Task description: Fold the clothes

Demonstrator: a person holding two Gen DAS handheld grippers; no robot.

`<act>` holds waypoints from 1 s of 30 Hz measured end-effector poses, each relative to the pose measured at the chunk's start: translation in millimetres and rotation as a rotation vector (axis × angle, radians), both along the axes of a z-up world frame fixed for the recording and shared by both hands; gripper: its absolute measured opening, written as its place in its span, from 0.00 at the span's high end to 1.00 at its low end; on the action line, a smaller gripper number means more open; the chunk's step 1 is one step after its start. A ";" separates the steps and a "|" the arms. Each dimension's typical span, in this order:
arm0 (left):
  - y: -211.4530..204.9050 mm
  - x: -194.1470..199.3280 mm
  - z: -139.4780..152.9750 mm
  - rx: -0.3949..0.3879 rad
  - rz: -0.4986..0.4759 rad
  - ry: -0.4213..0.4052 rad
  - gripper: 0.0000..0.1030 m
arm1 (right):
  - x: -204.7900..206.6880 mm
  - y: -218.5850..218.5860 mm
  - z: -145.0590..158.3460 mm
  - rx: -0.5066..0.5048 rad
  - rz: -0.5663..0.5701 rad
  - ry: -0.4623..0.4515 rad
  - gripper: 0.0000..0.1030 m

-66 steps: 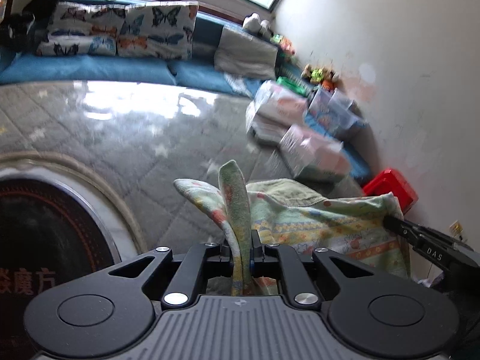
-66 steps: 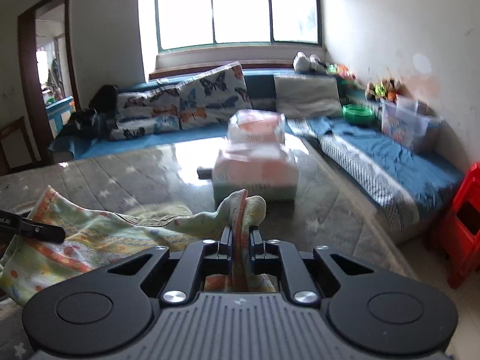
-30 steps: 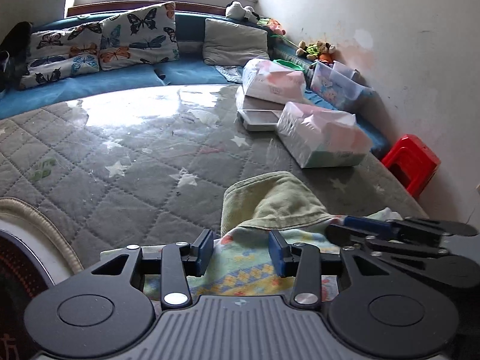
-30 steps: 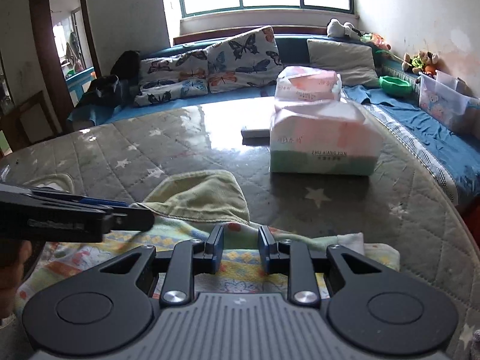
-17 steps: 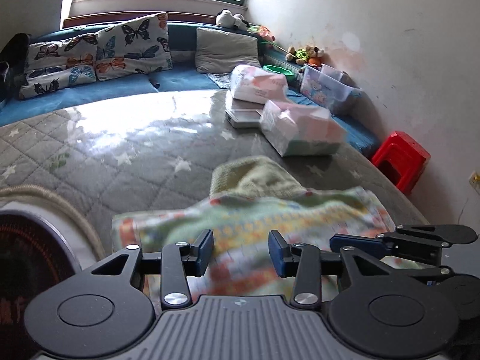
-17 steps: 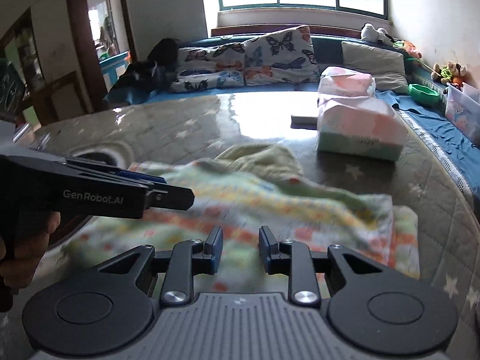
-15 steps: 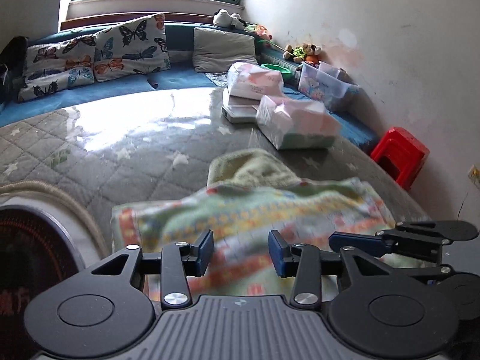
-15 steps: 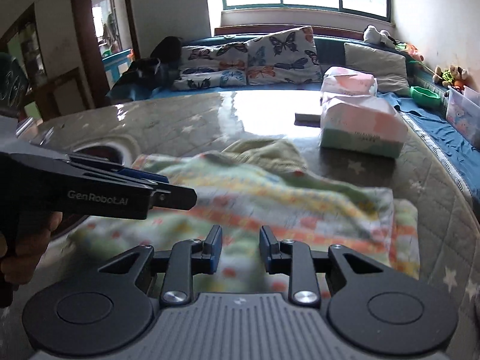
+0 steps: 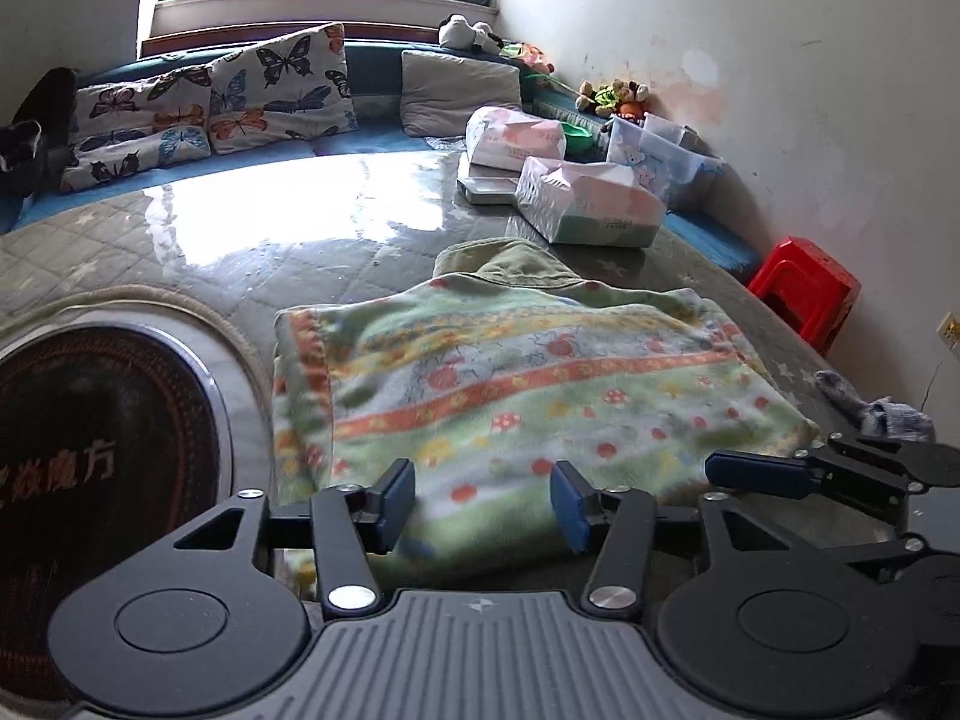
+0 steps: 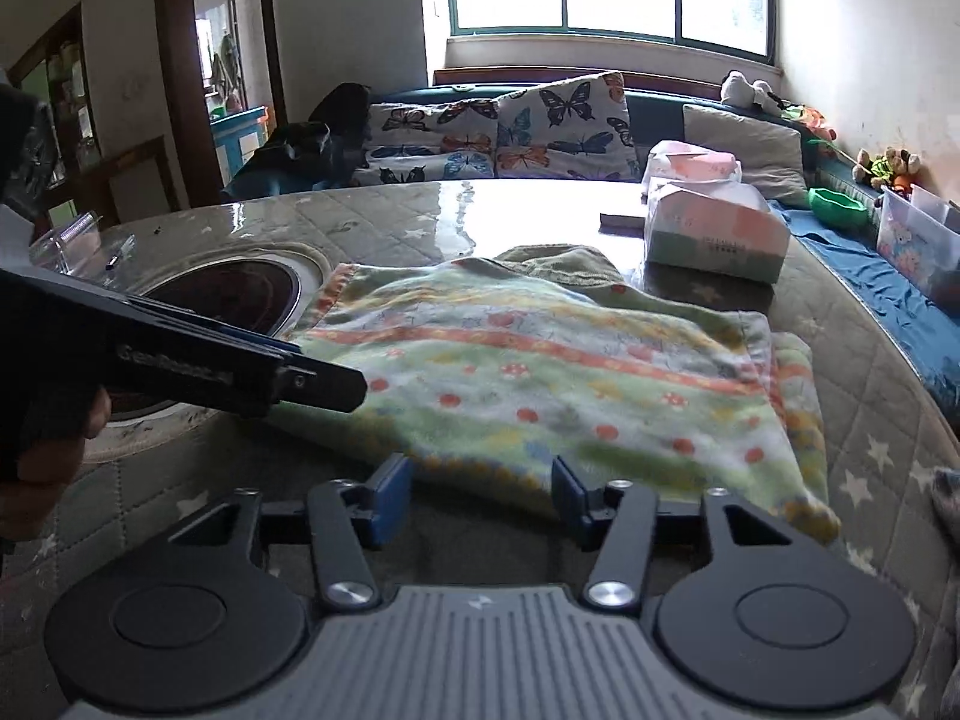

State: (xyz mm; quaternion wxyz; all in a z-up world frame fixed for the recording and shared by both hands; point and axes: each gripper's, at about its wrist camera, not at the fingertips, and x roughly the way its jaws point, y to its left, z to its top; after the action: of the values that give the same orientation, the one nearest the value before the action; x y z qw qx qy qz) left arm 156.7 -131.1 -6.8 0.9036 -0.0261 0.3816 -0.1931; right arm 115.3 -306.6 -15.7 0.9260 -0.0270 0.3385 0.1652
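Note:
A green patterned garment (image 9: 516,384) with orange stripes and red dots lies folded flat on the grey quilted table (image 9: 180,264); it also shows in the right wrist view (image 10: 540,372). Its olive hood (image 9: 510,261) sticks out at the far edge. My left gripper (image 9: 483,501) is open and empty above the garment's near edge. My right gripper (image 10: 480,495) is open and empty just in front of the garment's near hem. The right gripper also shows at the right of the left wrist view (image 9: 798,474). The left gripper shows at the left of the right wrist view (image 10: 240,372).
A round dark stove inset (image 9: 90,468) sits in the table left of the garment. Tissue packs (image 9: 591,201) stand at the far right. A grey sock (image 9: 876,411) lies at the right edge. A red stool (image 9: 807,294) and a cushioned bench (image 9: 240,96) lie beyond.
Both grippers let go of the garment, opened and drew back toward the near edge. The garment went from held up to lying folded flat.

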 end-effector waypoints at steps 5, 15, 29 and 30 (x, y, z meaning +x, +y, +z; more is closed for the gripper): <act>3.7 -18.1 5.4 -0.001 0.007 -0.015 0.28 | -12.5 -1.4 -1.2 0.009 -0.016 0.005 0.35; 10.4 -48.8 7.6 -0.011 0.024 -0.025 0.13 | -37.2 2.6 -3.1 0.009 -0.023 0.004 0.16; 21.9 -77.1 5.1 -0.019 0.037 -0.020 0.00 | -55.7 12.6 -1.9 -0.019 -0.065 -0.021 0.00; 22.5 -78.5 4.6 -0.022 0.039 -0.017 0.00 | -56.6 12.3 -2.2 -0.022 -0.073 -0.020 0.00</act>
State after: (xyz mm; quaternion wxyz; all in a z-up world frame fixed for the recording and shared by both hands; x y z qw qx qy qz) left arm 78.2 -108.7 -2.2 0.9099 -0.0417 0.3714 -0.1799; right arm 58.7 -294.3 -17.9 0.9343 -0.0265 0.3319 0.1272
